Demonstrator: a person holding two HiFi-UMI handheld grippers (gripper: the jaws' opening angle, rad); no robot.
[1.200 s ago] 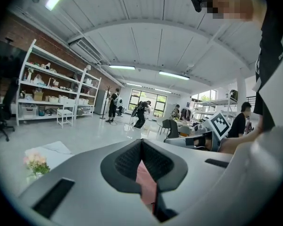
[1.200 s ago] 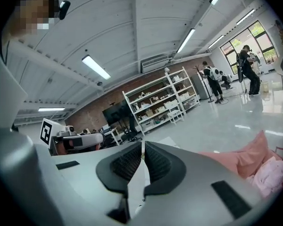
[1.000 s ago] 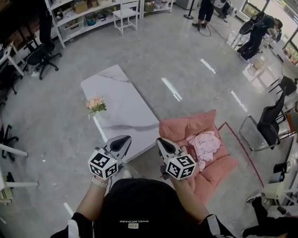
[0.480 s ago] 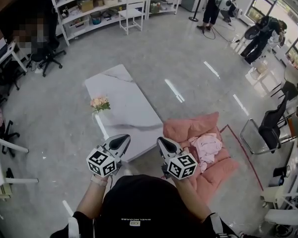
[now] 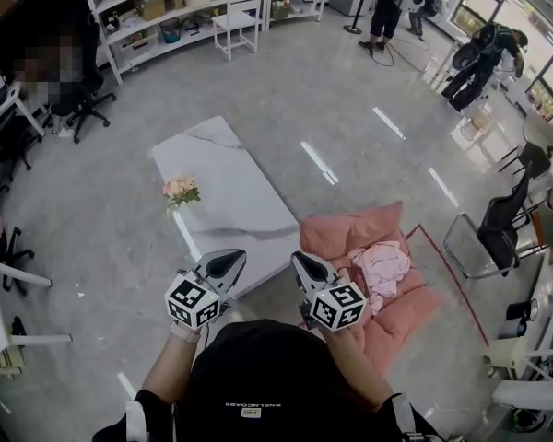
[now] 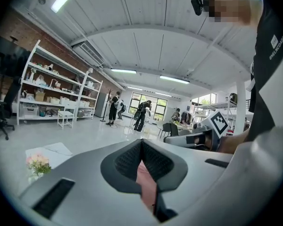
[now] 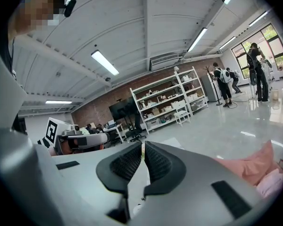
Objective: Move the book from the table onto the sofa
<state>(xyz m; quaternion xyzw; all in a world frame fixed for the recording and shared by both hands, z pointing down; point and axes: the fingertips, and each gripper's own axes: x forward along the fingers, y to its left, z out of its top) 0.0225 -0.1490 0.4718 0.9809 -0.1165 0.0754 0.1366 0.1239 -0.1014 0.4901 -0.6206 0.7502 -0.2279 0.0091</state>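
The white marble table [image 5: 232, 212] stands ahead of me and I see no book on it in any view. A pink sofa [image 5: 361, 236] sits to the table's right, with a pale pink cloth [image 5: 382, 271] lying on it. My left gripper [image 5: 229, 264] hangs shut and empty over the table's near end. My right gripper [image 5: 303, 267] is level with it, over the gap between table and sofa, shut with nothing between its jaws. In the left gripper view the pads [image 6: 132, 159] meet. The right gripper view shows its pads [image 7: 155, 161] all but touching.
A small bunch of pink flowers [image 5: 180, 191] stands at the table's left edge. Shelving [image 5: 180, 12] lines the far wall, black office chairs [image 5: 500, 233] stand at right, and people [image 5: 385, 7] work far off. Grey floor surrounds the table.
Only the head view has swayed slightly. Both grippers stay in place, and their jaws are unchanged.
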